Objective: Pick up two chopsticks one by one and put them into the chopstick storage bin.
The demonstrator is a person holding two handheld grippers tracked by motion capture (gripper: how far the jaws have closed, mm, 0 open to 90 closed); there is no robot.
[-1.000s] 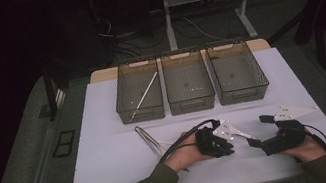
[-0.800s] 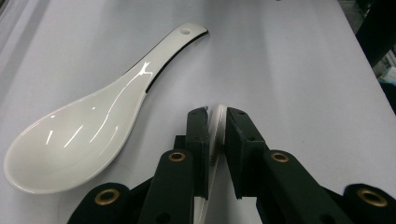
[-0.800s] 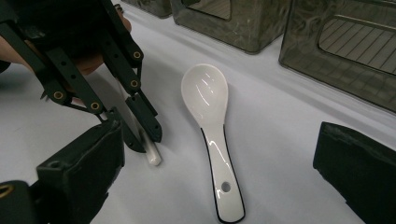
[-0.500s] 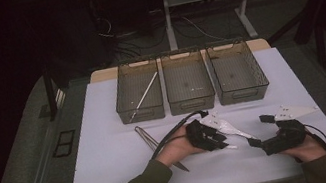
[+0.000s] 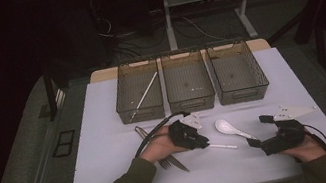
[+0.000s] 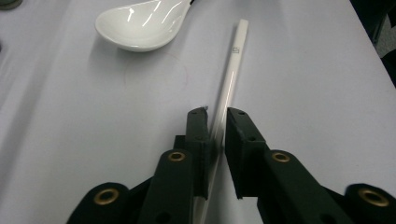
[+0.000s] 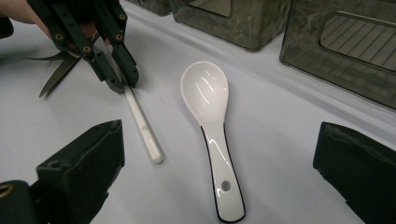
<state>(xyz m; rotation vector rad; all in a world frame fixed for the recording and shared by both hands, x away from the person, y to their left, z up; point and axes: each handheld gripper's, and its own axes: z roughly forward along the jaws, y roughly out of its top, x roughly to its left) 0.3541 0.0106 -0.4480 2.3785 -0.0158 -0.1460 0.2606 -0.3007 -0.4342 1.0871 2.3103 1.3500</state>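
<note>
Chopstick: we see a white chopstick (image 6: pixel 229 79) lying flat on the white table (image 5: pixel 110 146), near the front edge and a little left of centre, its free end pointing right toward our right hand.
Left gripper: our left gripper (image 6: pixel 215 128) has its jaws on either side of the chopstick's near end; they have just been closing, the left one lies against the stick, and a thin gap shows at the right one, so we cannot tell that it is clamped yet.
Spoon: a white ceramic spoon (image 7: pixel 210 121) rests just beyond the chopstick, bowl up, apart from it.
Right gripper: our right gripper (image 7: pixel 219 186) hovers near the spoon's handle end with its jaws spread wide, the handle lying between them untouched.
Cutlery: a fork and a dark knife (image 5: pixel 176 163) lie under our left hand (image 5: pixel 158 145), at the near left.
Bins: three clear bins (image 5: pixel 188 81) stand in a row at the far side.
Left bin: it holds a second white chopstick (image 5: pixel 144 96) laid diagonally.
Other bins: we see nothing sizeable in the middle and right ones.
</note>
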